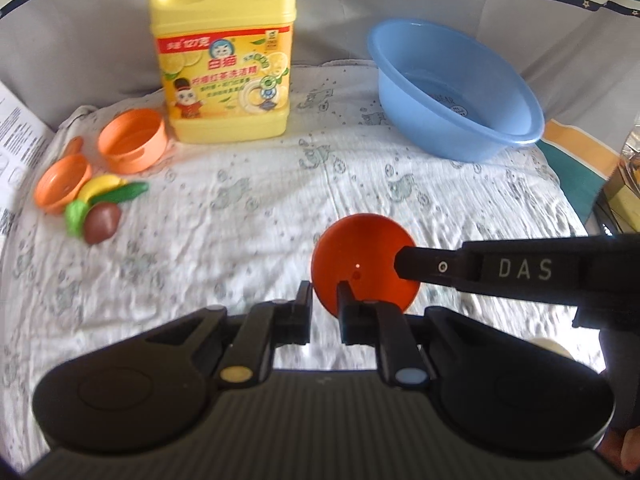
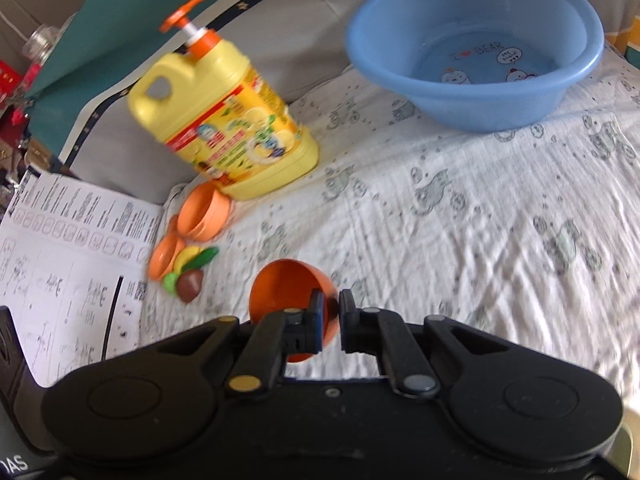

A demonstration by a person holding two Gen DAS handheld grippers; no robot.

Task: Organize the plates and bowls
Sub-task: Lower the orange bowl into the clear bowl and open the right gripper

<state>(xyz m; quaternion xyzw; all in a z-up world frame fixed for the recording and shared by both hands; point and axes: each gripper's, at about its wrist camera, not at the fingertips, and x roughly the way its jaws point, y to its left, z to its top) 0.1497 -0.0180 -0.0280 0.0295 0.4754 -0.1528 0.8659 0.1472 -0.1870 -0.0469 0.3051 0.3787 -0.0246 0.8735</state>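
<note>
Bowl (image 2: 288,300), small, orange, likely light stiff slippery plastic, hung tilted above the white cloth (image 1: 240,208), pinched by you at opposite rim edges between both clenched tongs, left gripper (image 1: 325,304) and right gripper (image 2: 331,316), where thin walls suit pinching best.

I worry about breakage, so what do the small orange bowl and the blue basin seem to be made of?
The small orange bowl, gripped at its rim by both grippers, looks like thin moulded plastic: uniform colour, smooth semi-matte skin. The blue basin also looks plastic: slightly translucent wall, rolled rim, soft sheen, cartoon print on its floor. Neither shows a ceramic glaze or glassy glare, so both probably tolerate knocks.
</note>
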